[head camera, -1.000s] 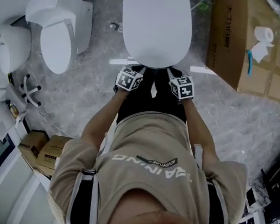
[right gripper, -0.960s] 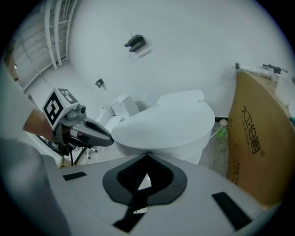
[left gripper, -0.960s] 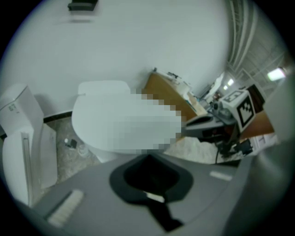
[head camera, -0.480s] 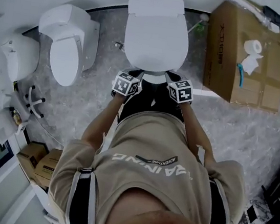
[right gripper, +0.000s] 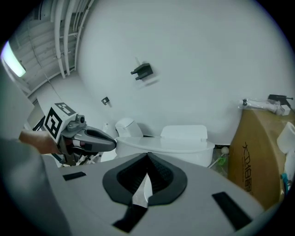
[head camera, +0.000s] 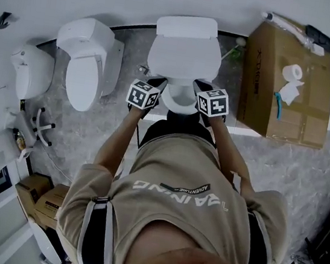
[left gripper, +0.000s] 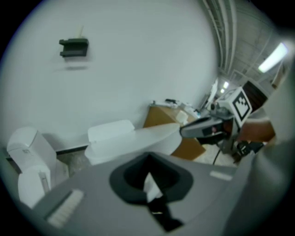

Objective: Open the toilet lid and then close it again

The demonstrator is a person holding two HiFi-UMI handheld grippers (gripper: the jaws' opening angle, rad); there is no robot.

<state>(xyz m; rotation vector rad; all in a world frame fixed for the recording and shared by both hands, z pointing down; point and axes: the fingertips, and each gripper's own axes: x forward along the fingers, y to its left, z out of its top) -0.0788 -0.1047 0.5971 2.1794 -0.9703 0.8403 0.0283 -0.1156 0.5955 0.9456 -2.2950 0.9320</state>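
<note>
Two grippers are working at one toilet lid [head camera: 185,55].

Head view: we are seeing the left gripper [head camera: 158,85] and the right gripper [head camera: 199,87] flanking the lid's front edge. The lid is lying low over the bowl [head camera: 181,104]; whether it is fully seated we cannot tell. A cardboard box [head camera: 287,84] is standing to the right.

Left gripper view: the jaws are pressing together, with the lid lying just ahead. The right gripper's tip is meeting the lid's front edge.

Right gripper view: the jaws are likewise closing to a sliver. The lid is lying just ahead, and the left gripper's tip is sitting at its rim.
</note>
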